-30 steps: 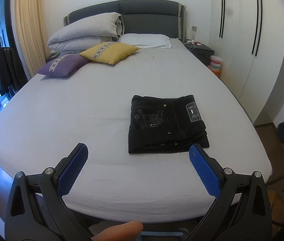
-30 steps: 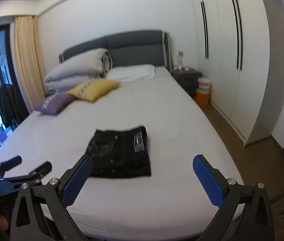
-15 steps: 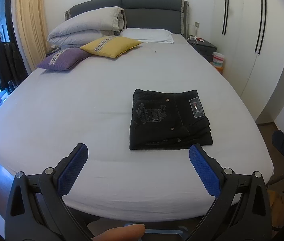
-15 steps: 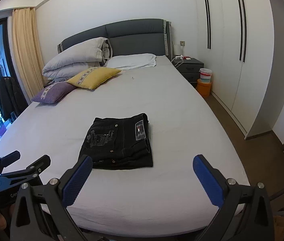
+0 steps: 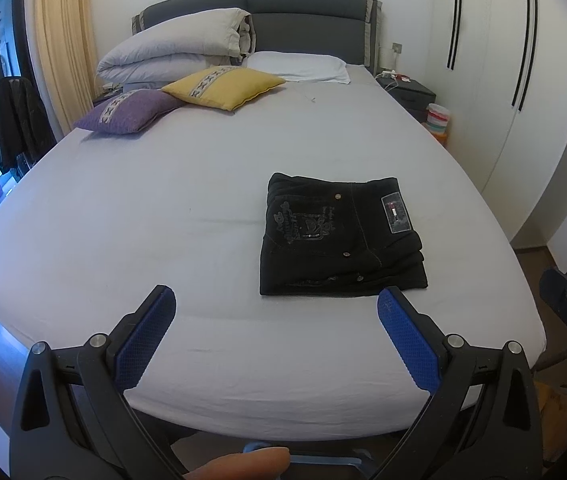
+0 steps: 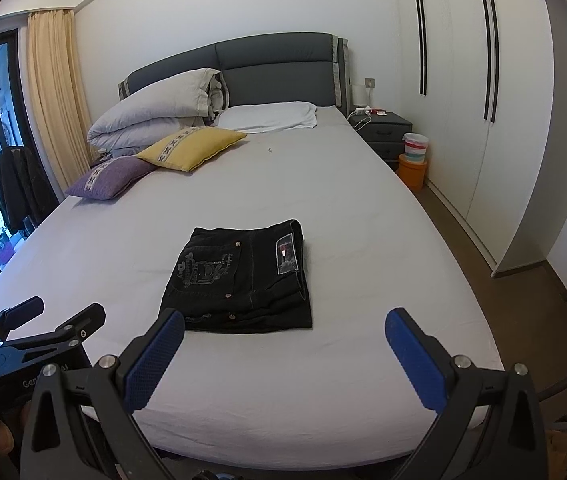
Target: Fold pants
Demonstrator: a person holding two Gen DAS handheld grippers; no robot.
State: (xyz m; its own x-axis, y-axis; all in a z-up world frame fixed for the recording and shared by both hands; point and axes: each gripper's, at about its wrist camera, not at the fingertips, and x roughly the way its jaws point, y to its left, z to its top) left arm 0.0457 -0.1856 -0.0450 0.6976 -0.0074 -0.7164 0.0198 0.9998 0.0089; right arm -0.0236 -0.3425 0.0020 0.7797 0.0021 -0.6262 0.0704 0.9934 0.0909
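one pair of black pants lies folded into a compact, stacked rectangle on the bed, toward its near right part in the left wrist view. the denim looks dark and stiff, with pale stitching, small metal rivets, a silvery embroidered pocket design and one rectangular waistband patch. two tools hover at the near edge of the bed, both apart from the pants: the left tool and the right tool, each with its two fingers spread wide and nothing between them. the pads are blue with a fine dimpled texture on black frames.

the bed has a smooth pale grey sheet with faint creases and a padded dark grey headboard. near the head sit three pillows: one purple, one yellow, both with patterned bands, and one flat white. one folded grey duvet is piled behind them.
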